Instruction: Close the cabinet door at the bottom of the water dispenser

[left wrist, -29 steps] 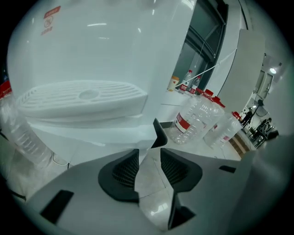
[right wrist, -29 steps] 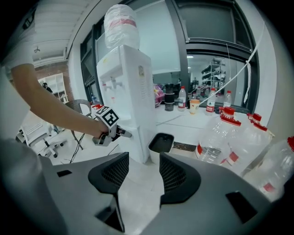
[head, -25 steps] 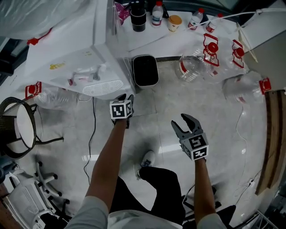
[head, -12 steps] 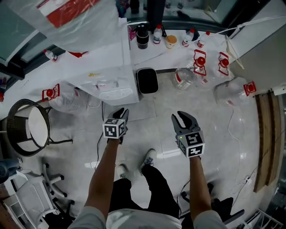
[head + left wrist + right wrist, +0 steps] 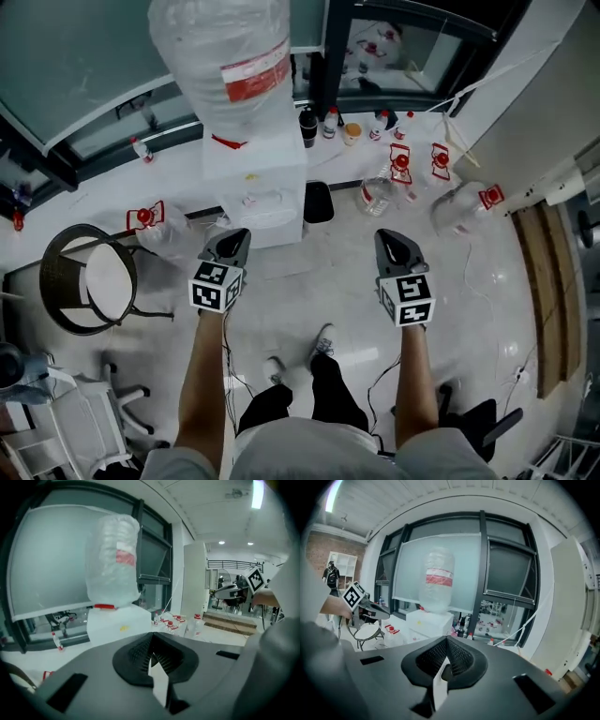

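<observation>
The white water dispenser stands by the window with a wrapped water bottle on top. Only its top and a strip of its front show from above, so the bottom cabinet door cannot be made out. My left gripper hangs in the air just in front of the dispenser, jaws shut and empty. Level with it to the right, my right gripper is also shut on nothing. The left gripper view has shut jaws below the dispenser. The right gripper view has shut jaws, with the dispenser farther off.
A black bin sits right of the dispenser. Empty water jugs lie on the floor. Small bottles and cups line the sill. A round chair stands at left, wooden steps at right.
Both grippers have risen from near the floor and closed from open to shut. The head view has lifted, so the dispenser and floor now look smaller and farther below.
</observation>
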